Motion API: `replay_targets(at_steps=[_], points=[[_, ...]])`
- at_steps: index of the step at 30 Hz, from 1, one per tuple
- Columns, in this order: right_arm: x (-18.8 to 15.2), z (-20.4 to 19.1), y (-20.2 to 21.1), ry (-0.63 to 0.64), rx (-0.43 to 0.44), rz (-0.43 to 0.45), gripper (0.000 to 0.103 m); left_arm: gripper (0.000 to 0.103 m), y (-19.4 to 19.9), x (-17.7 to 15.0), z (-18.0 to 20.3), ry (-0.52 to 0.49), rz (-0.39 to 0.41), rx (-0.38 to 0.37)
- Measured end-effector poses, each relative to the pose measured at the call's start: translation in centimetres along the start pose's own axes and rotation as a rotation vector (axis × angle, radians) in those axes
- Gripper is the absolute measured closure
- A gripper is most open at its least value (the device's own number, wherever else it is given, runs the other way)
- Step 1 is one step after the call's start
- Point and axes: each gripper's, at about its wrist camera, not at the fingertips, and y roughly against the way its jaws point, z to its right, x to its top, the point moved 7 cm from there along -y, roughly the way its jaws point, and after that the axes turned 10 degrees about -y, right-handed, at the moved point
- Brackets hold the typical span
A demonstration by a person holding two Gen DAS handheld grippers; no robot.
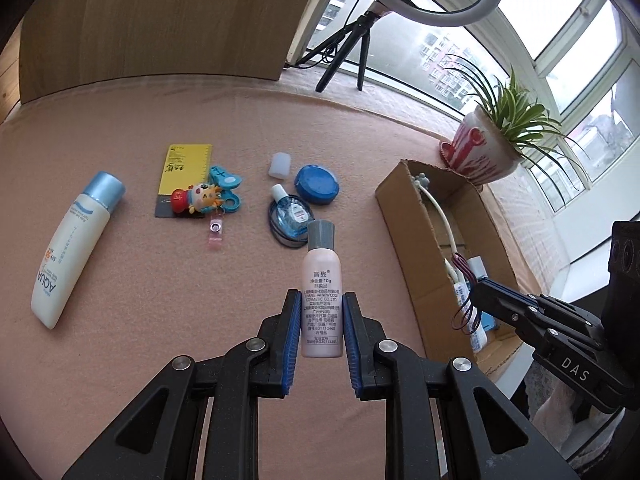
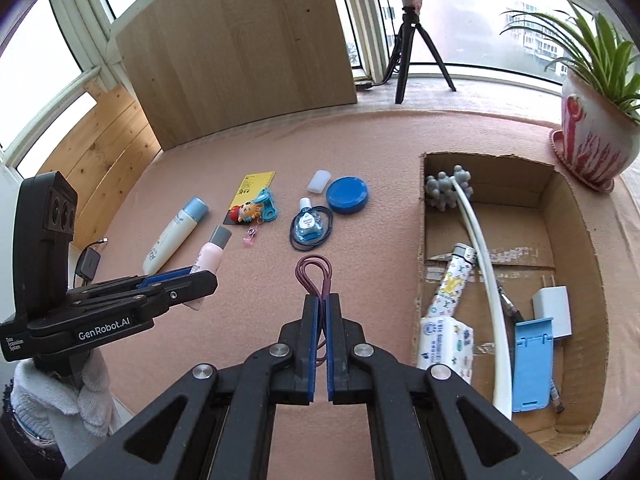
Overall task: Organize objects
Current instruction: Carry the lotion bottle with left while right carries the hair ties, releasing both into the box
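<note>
So the left gripper (image 1: 322, 320) has its fingers pinching a small pink bottle (image 1: 321, 300) low on its body, grey cap pointing away past the fingertips, lifted off the bench (image 1: 200, 300). The right gripper (image 2: 320, 312) has its fingers pressed together on a maroon hair tie (image 2: 316, 272), whose loop sticks out beyond the tips, with a bit of the cord trailing back between the pads. Beyond the left fingers, on the pink bench, there's a blue eye-drop bottle (image 1: 291, 216) lying inside a dark hair band, with a blue round lid (image 1: 317, 184) and a little white cap (image 1: 279, 166) just past it. Off to the left of those fingers sit a cartoon badge reel (image 1: 200, 200) on a yellow card (image 1: 184, 168), and further left a white sunscreen tube (image 1: 74, 248) lying flat. To the right of the right fingers is the cardboard box (image 2: 580, 216), which holds a white massager stick (image 2: 480, 264), a tissue pack (image 2: 444, 344), a patterned tube (image 2: 452, 284), a white charger (image 2: 554, 308) and a light blue stand (image 2: 534, 364). A potted plant (image 2: 596, 140) sits past the box's far corner. A white-gloved hand (image 2: 60, 400) is under the left gripper's handle.
</note>
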Motion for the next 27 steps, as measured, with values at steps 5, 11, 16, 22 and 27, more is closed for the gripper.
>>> replay_targets(at_steps=[5,11,16,22,27], points=[[0.5,3.5,2.4,-0.059,-0.040,0.043,0.100,0.081,-1.1,1.4,4.1,-0.061,0.000,-0.046],[1.0,7.3,4.6,-0.117,-0.083,0.087,0.100,0.081,-2.7,2.5,8.4,-0.128,-0.013,-0.088],[0.8,9.6,5.4,-0.142,-0.116,0.102,0.100,0.081,-4.3,3.2,11.2,-0.167,-0.022,-0.108],[0.6,11.7,5.8,-0.173,-0.132,0.102,0.100,0.081,-5.7,3.6,13.6,-0.198,-0.035,-0.126],[0.4,13.0,5.9,-0.199,-0.135,0.101,0.100,0.081,-6.4,3.6,14.9,-0.217,-0.045,-0.132]])
